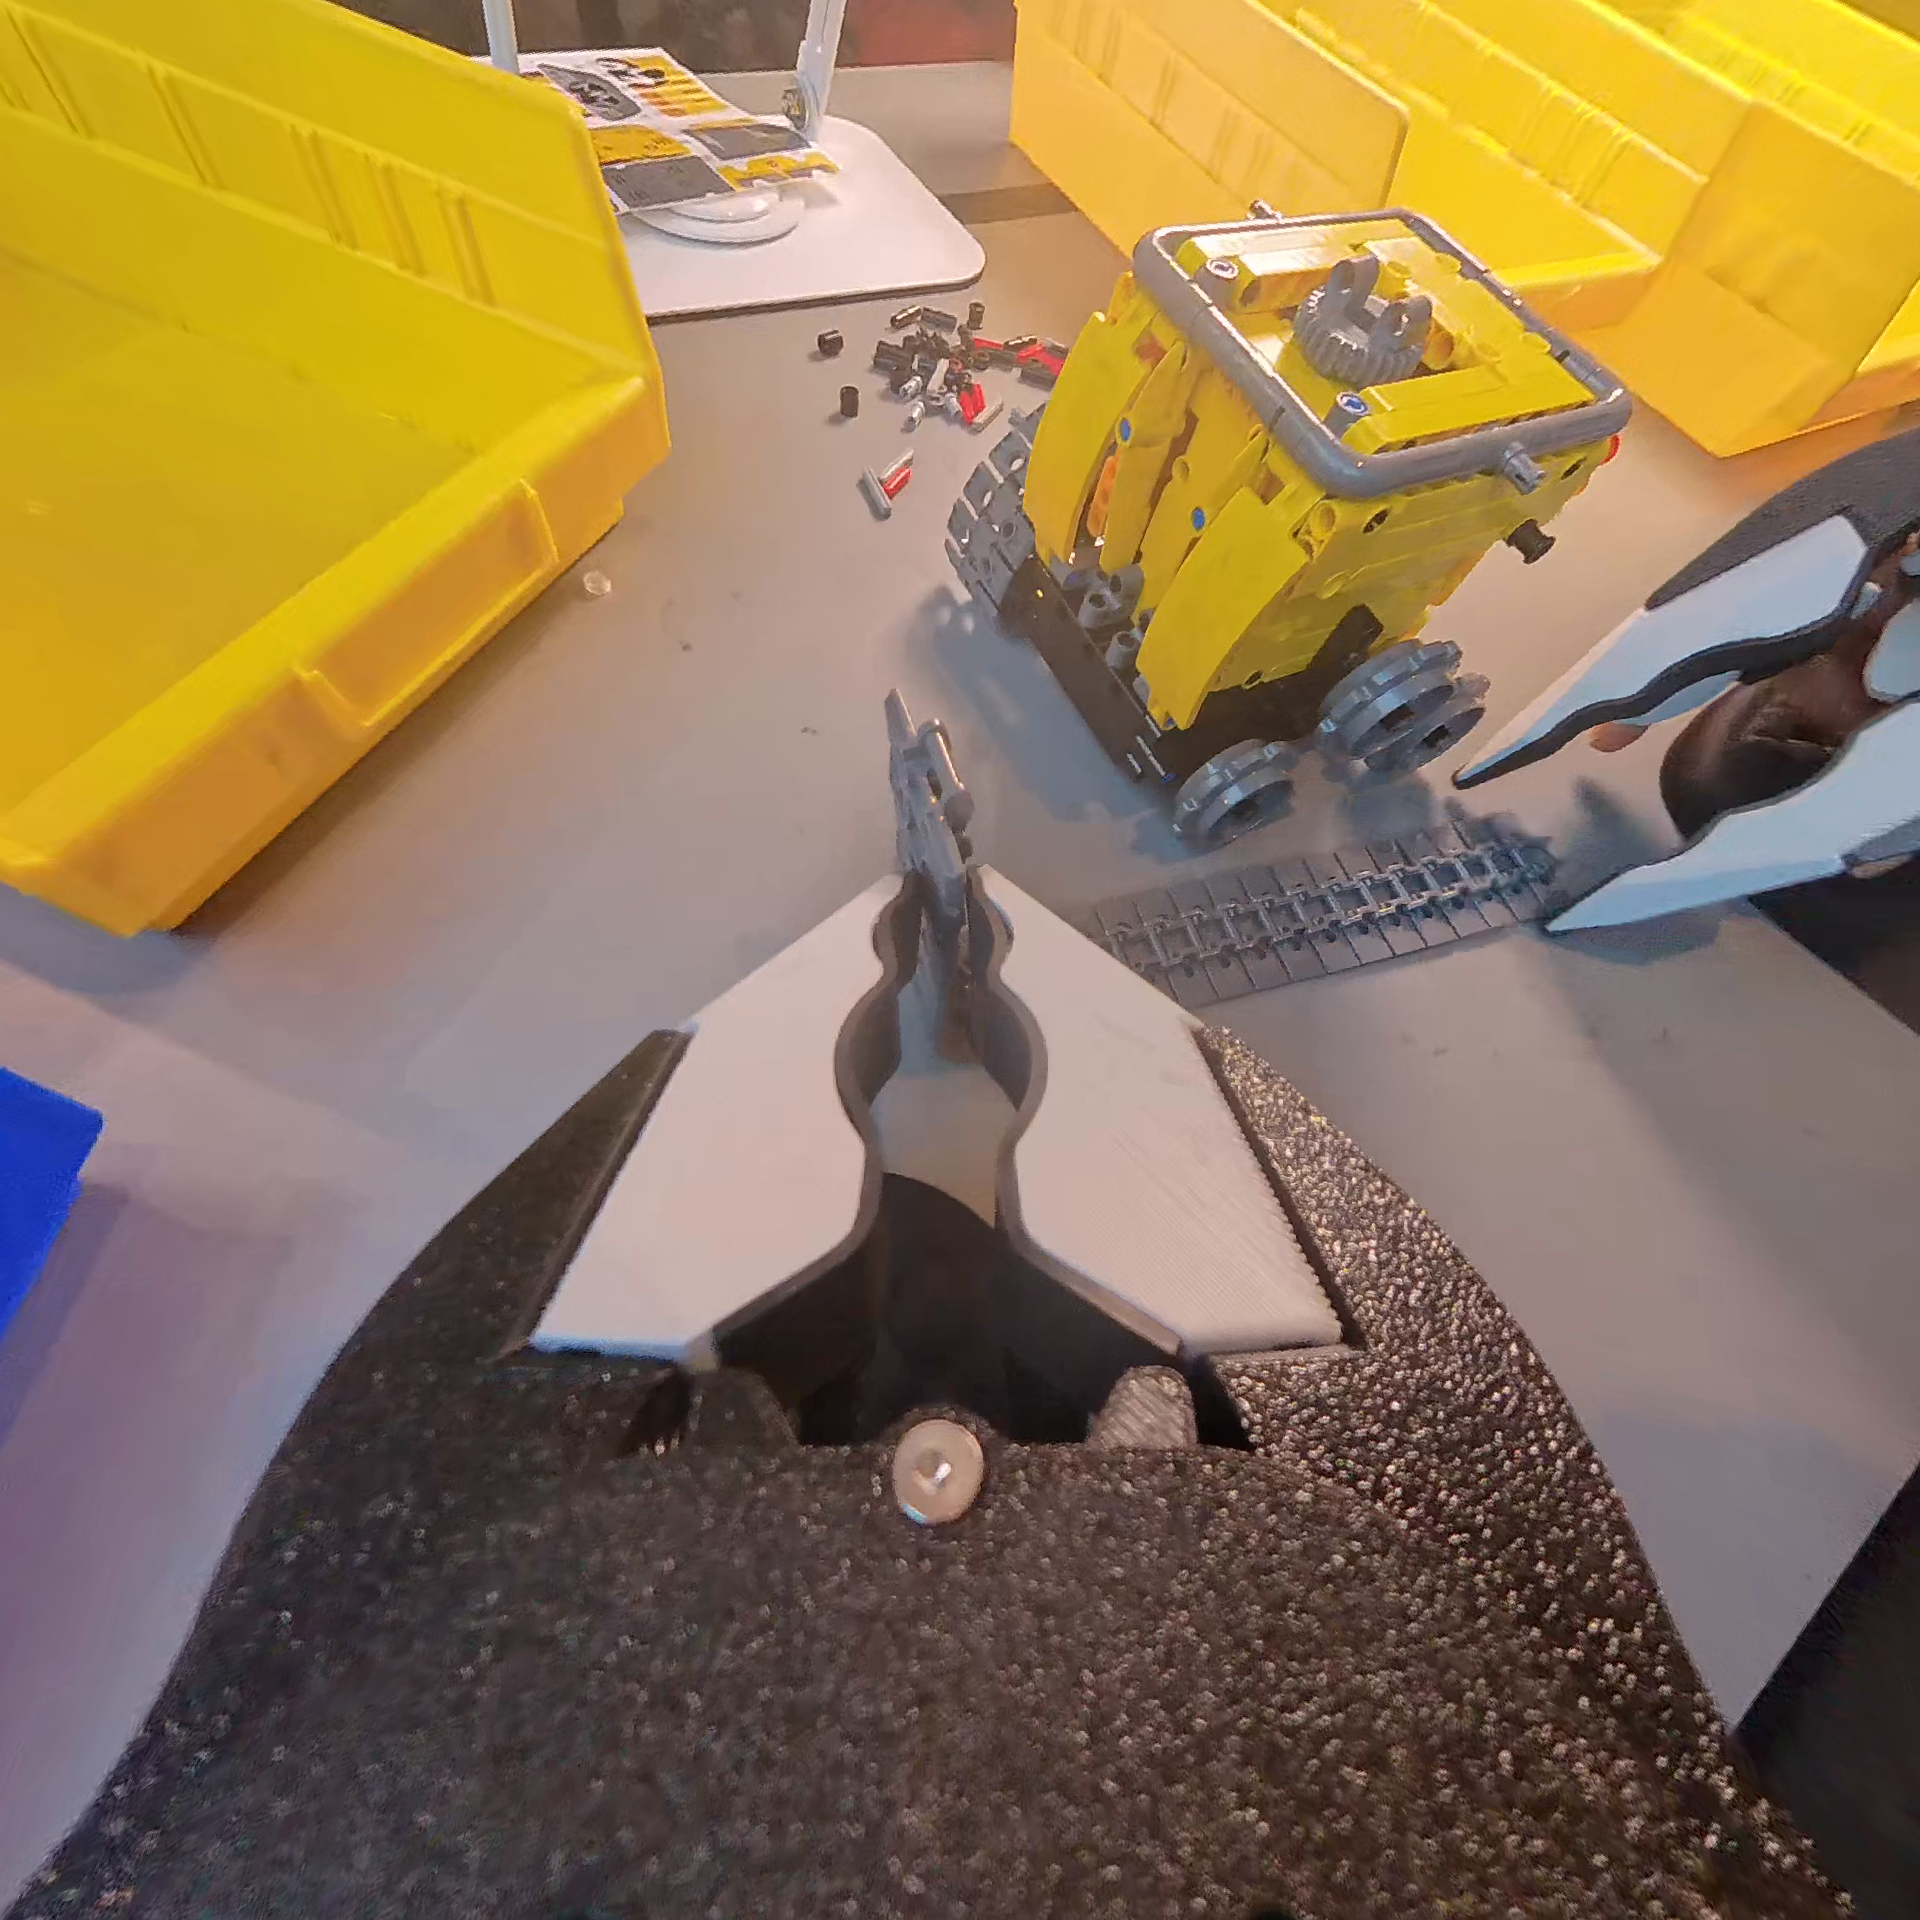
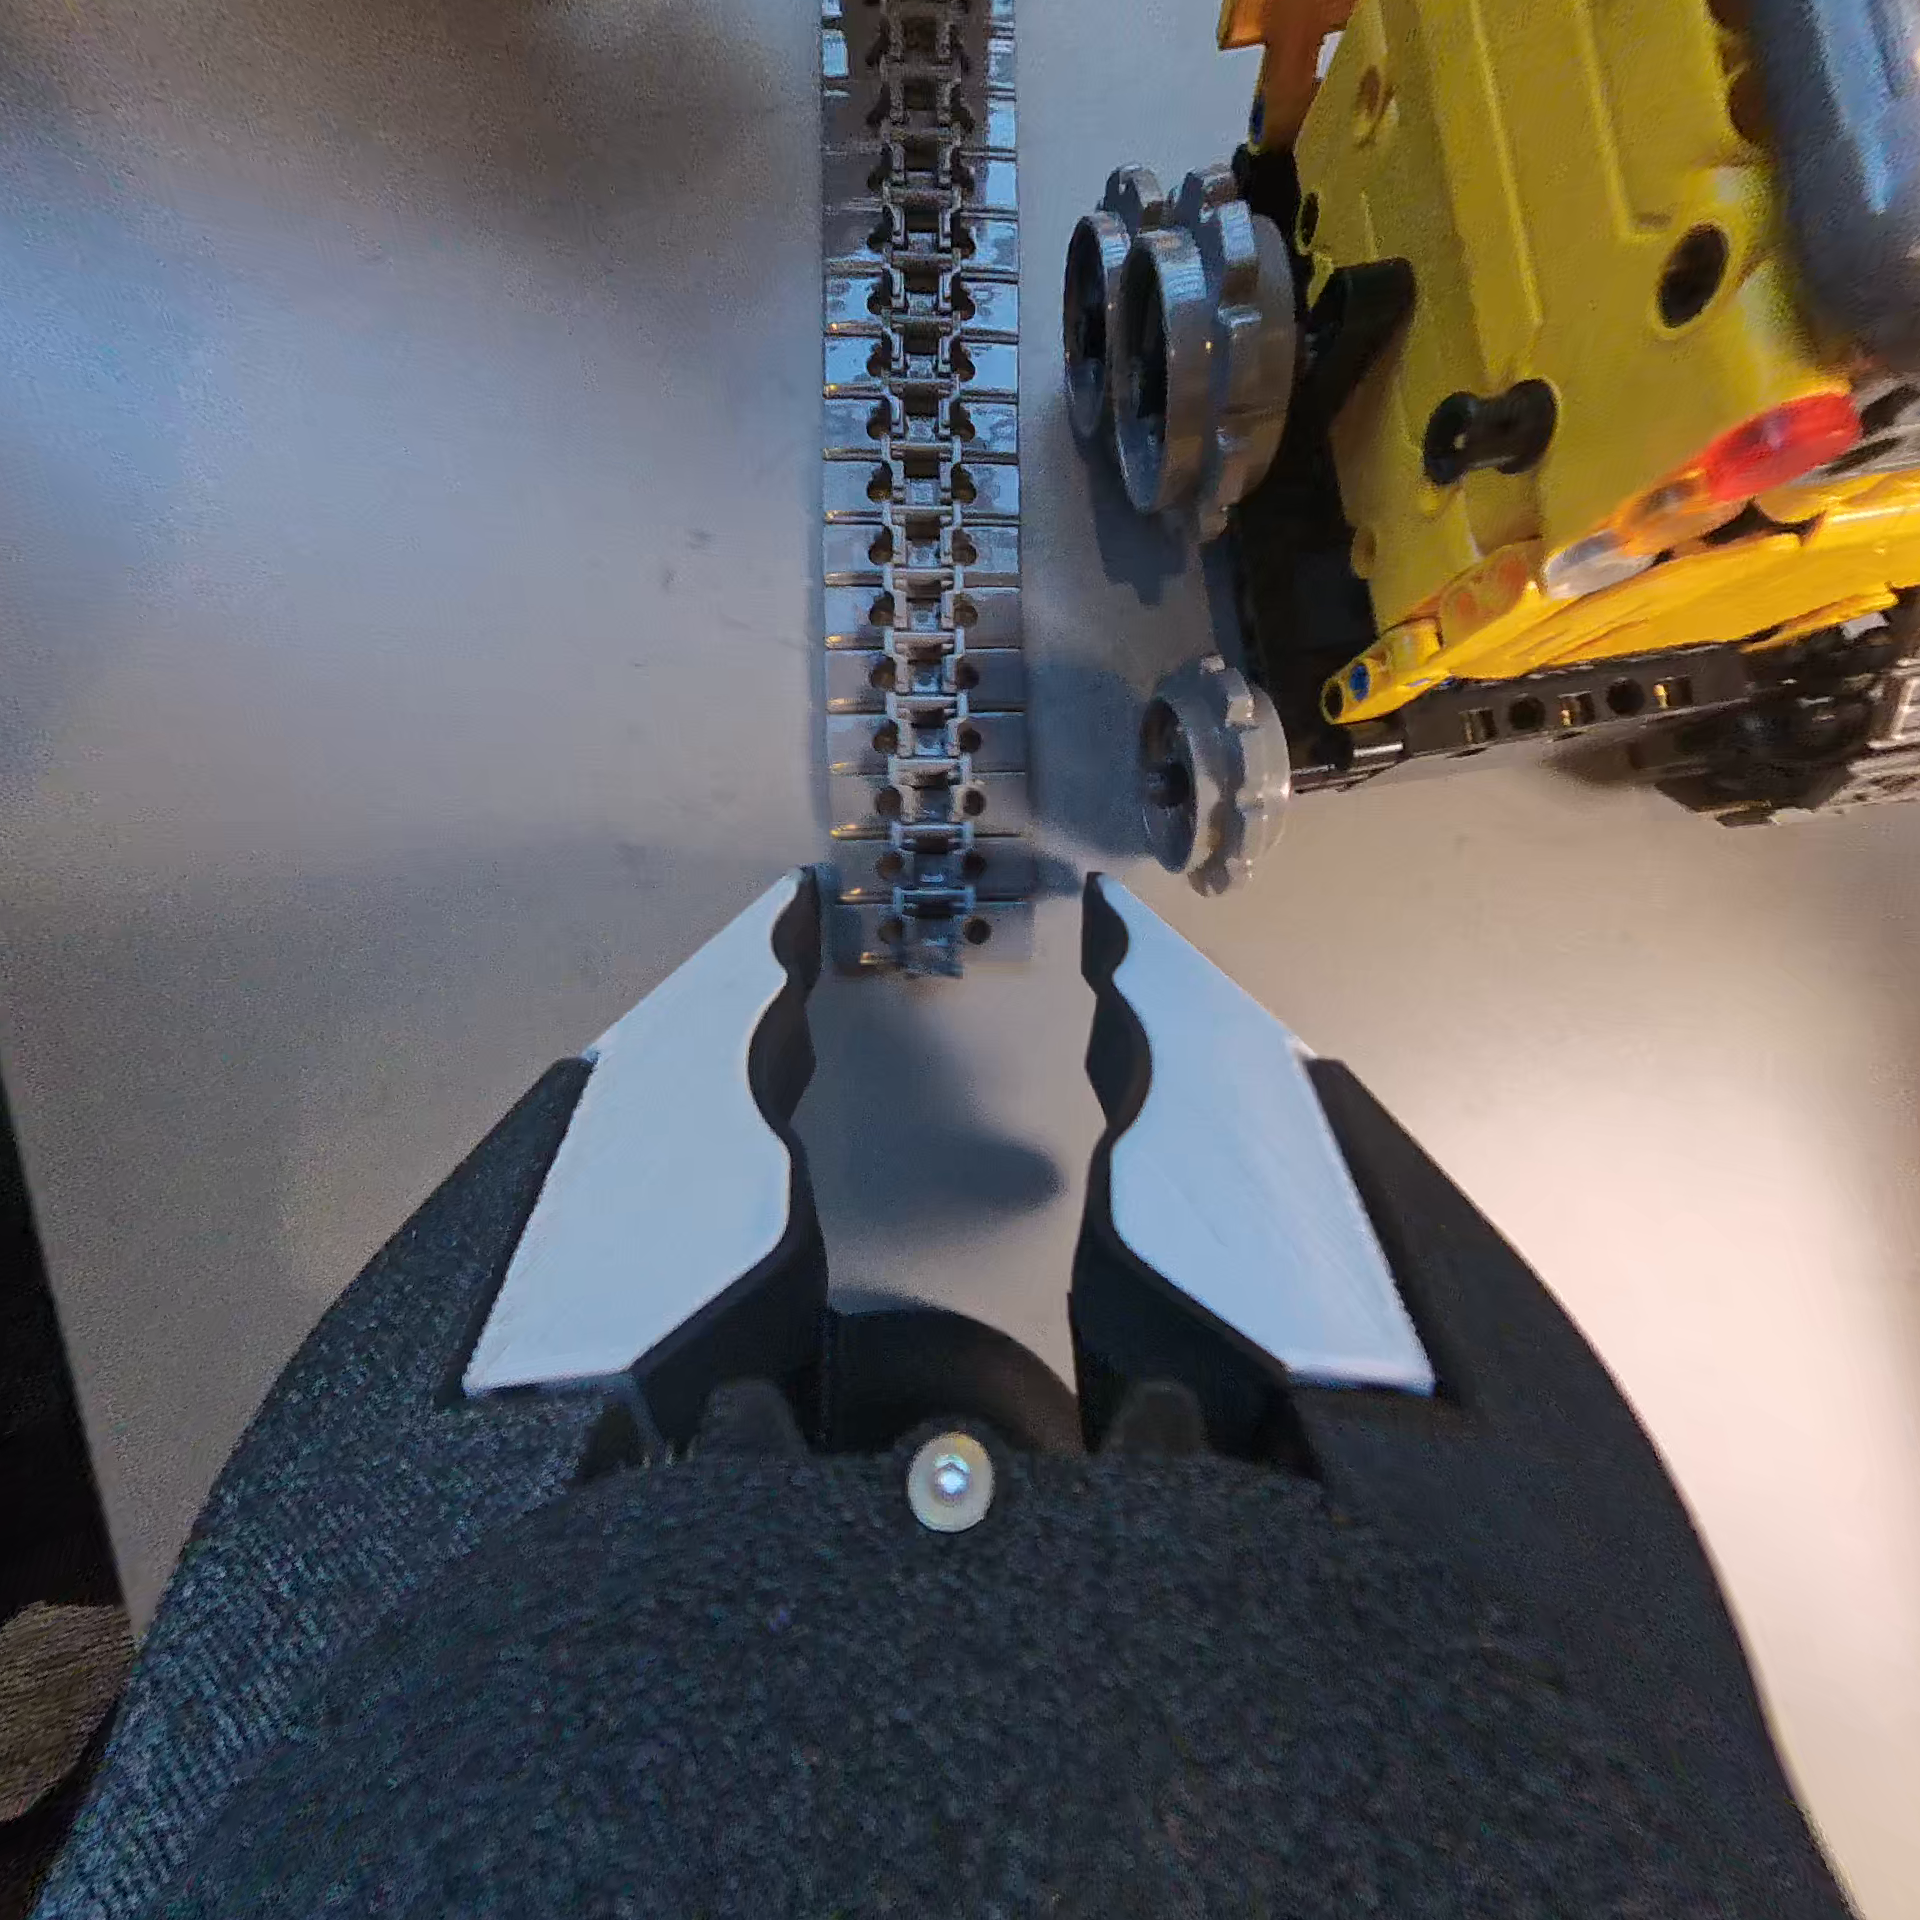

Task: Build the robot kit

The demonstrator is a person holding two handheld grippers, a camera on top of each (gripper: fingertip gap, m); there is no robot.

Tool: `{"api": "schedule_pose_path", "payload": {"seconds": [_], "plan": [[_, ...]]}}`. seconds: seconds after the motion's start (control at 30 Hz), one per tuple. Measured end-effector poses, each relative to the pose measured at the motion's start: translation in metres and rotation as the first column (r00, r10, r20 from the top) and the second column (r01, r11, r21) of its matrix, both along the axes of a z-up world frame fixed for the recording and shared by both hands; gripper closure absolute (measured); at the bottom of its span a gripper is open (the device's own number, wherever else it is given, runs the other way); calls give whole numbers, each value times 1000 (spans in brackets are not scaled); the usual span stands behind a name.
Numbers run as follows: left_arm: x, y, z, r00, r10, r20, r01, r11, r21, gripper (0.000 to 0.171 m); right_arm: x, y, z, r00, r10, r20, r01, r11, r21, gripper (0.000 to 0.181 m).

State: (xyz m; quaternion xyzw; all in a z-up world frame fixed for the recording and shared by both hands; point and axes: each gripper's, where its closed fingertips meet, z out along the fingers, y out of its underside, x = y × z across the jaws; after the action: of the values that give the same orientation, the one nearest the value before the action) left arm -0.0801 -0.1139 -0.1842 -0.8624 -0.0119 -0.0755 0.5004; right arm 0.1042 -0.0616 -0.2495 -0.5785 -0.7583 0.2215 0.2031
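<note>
- Looking along our left gripper at centre frame, we see its jaws pinched narrow on a small grey track piece that stands up out of the tips.
- Our right gripper has its jaws spread wide, straddling the near end of a grey track strip that lies flat and runs up the frame; we cannot tell whether the tips touch it.
- We see a yellow brick-built vehicle tipped on the grey tabletop, its grey wheels just beside the strip.
- Loose black and red pins lie scattered above centre.
- Yellow bins fill the upper left and upper right, a printed sheet rests on a white stand base at top, and a blue object sits at the left edge.
</note>
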Motion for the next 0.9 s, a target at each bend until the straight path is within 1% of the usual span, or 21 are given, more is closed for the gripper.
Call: {"api": "schedule_pose_path", "payload": {"seconds": [0.03, 0.07, 0.13, 0.23, 0.33, 0.37, 0.4, 0.43, 0.5, 0.53, 0.57, 0.63, 0.67, 0.7, 0.73, 0.83, 0.9], "plan": [[0, 0, 1, 1000, -1, 3, 1, 1000, 3, 164, -1, 0, 0, 1000, 3, -2, -3, 999, -35, 139], [0, -1, 1, 1000, -3, 6, 3, 1000, 4, 164, -1, 2, 0, 1000, -1, -1, 1, 998, -70, 143], [1, -1, 2, 1000, -11, 15, 11, 1000, 3, 164, 1, 9, 0, 1000, -4, 5, 5, 996, -91, 144], [4, -1, -2, 999, -32, 25, 32, 999, -13, 164, 9, 29, 0, 999, -25, 34, 27, 999, -34, 144], [8, -3, -9, 998, -51, 24, 52, 998, -37, 164, 14, 32, 2, 999, -11, 46, 13, 999, -37, 143], [8, -4, -12, 998, -52, 25, 53, 998, -41, 164, 15, 33, 4, 999, -7, 46, 8, 1000, -25, 140], [8, -5, -14, 998, -54, 26, 55, 997, -48, 164, 16, 35, 8, 999, -2, 42, 2, 1000, -14, 134], [8, -6, -17, 998, -55, 21, 56, 997, -55, 164, 15, 38, 16, 1000, -4, 22, 4, 1000, -7, 132], [6, -8, -19, 999, -50, 18, 51, 997, -58, 164, 3, 37, 38, 998, 3, -67, -4, 1000, -18, 133], [6, -8, -19, 998, -50, 23, 51, 997, -55, 164, -4, 35, 45, 995, 5, -100, -8, 999, -33, 134], [6, -8, -18, 998, -50, 25, 51, 997, -53, 164, -10, 36, 46, 994, -2, -108, -1, 1000, -29, 137], [5, -6, -17, 999, -47, 28, 48, 998, -47, 164, -18, 42, 31, 998, -12, -65, 15, 999, 38, 147], [4, -6, -17, 998, -46, 30, 48, 998, -47, 164, -20, 42, 23, 999, 0, -46, 2, 998, 58, 158], [3, -5, -17, 998, -45, 31, 47, 998, -48, 164, -24, 40, 21, 998, 15, -56, -12, 998, 61, 166], [2, -5, -18, 998, -45, 32, 47, 997, -53, 164, -28, 36, 24, 996, 21, -83, -18, 999, 43, 166], [2, -5, -20, 998, -48, 36, 50, 996, -68, 164, -32, 36, 33, 995, 20, -103, -21, 1000, -9, 167], [2, -4, -21, 998, -47, 41, 50, 996, -75, 164, -34, 34, 39, 993, 17, -121, -27, 996, -81, 167]]}}
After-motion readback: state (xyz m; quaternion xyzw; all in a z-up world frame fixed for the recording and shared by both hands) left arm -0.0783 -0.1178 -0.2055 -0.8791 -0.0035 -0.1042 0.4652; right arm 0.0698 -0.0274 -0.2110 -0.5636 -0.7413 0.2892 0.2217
